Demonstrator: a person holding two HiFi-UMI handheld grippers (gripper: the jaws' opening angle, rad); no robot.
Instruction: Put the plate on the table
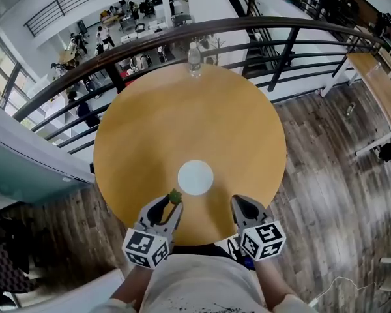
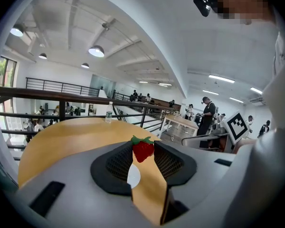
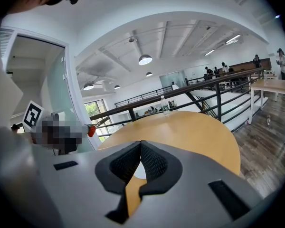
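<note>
**Left tool** (image 2: 143, 152): its 2 jaws are clamping a strawberry (image 2: 143, 149), which is sitting pinched between the pad tips with its green cap pointing up. In the head view this tool is hovering over the near rim of the bench (image 1: 150, 129), at 7 o'clock from the plate (image 1: 195, 177).

**Right tool** (image 3: 140, 145): its 2 jaws are meeting at the tips and are carrying nothing. It is hovering over the same near rim, at 5 o'clock from the plate.

**Plate:** the white round plate is lying flat on the bench, a little toward 6 o'clock from the bench's centre. It is sitting just ahead of the 2 tools and between them, and is touching neither. Each tool's own view is showing only a white sliver of it through the gap below the pads.

**Surroundings:** a water bottle (image 1: 194, 60) is standing upright at the 12 o'clock rim of the bench, well apart from the plate. A dark railing (image 1: 260, 28) is curving behind it.

**Progress (judgement):** the plate is already resting on the bench with no tool on it, so the named step is looking complete. Nothing is appearing to be left for the plate itself. The strawberry in the left tool is suggesting a further placing, perhaps onto the plate, but the task sentence is not naming one.
</note>
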